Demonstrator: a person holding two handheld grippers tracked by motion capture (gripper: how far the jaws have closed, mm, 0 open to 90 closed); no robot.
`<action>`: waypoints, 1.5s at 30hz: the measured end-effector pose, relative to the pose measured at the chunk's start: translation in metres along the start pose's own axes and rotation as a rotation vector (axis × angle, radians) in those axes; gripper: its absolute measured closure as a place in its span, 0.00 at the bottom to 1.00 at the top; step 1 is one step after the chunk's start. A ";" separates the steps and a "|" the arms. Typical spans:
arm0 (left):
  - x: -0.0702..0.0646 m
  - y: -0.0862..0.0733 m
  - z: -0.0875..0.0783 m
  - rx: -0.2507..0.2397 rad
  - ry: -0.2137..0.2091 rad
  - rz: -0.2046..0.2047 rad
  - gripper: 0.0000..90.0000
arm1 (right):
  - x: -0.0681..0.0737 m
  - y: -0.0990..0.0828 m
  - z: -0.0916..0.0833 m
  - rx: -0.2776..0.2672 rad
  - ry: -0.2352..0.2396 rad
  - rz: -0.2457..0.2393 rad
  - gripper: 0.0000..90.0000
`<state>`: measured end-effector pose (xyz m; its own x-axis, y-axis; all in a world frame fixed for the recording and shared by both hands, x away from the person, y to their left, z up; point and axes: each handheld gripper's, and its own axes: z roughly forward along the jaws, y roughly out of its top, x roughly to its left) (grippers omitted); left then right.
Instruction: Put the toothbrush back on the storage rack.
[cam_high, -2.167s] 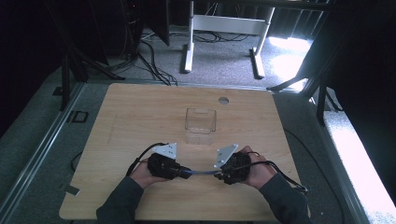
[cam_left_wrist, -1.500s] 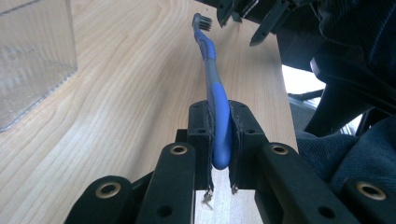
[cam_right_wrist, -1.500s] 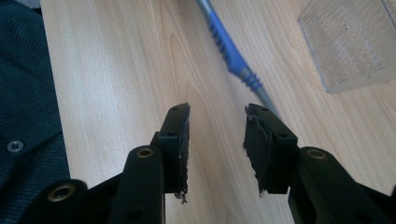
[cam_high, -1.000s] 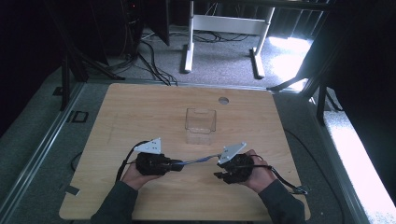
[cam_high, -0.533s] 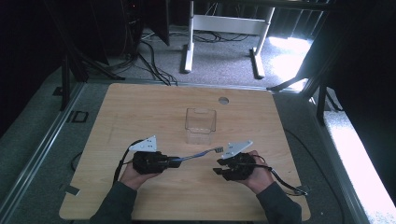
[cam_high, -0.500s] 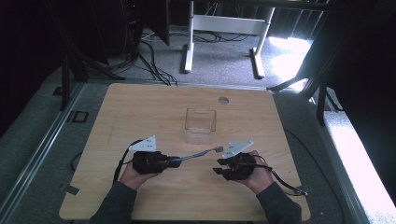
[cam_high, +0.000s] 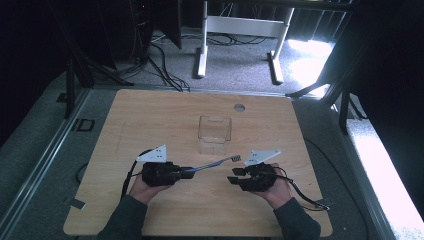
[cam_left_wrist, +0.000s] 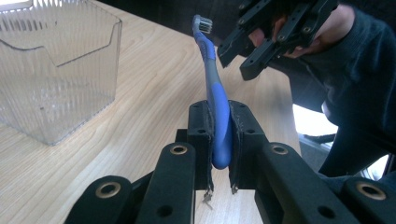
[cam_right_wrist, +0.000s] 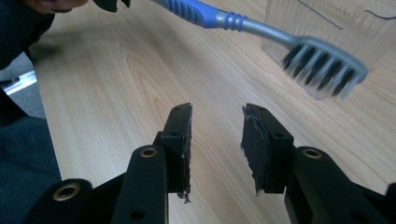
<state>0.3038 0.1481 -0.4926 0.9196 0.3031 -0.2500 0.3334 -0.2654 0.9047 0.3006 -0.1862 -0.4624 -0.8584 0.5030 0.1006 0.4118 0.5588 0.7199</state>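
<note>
Left hand-held gripper (cam_left_wrist: 219, 140) clamps toothbrush (cam_left_wrist: 215, 98) — (head raised)

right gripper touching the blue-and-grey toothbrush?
Apart. In the right gripper view the right gripper stands open with bare table between its jaws, and the blue-and-grey toothbrush passes above them, clear of both pads.
</note>
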 end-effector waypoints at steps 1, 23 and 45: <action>0.000 0.000 0.000 0.000 0.000 0.000 0.90 | 0.000 -0.001 0.000 -0.008 0.003 0.009 0.69; -0.003 0.010 0.008 -0.048 0.008 0.012 0.90 | -0.004 -0.005 -0.001 -0.165 0.040 0.143 0.67; -0.007 0.017 0.020 -0.076 0.019 0.027 0.90 | -0.009 -0.004 -0.005 -0.274 0.063 0.231 0.64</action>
<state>0.3069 0.1233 -0.4821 0.9238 0.3139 -0.2191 0.2909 -0.2034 0.9349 0.3054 -0.1961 -0.4631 -0.7730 0.5491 0.3176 0.5069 0.2337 0.8297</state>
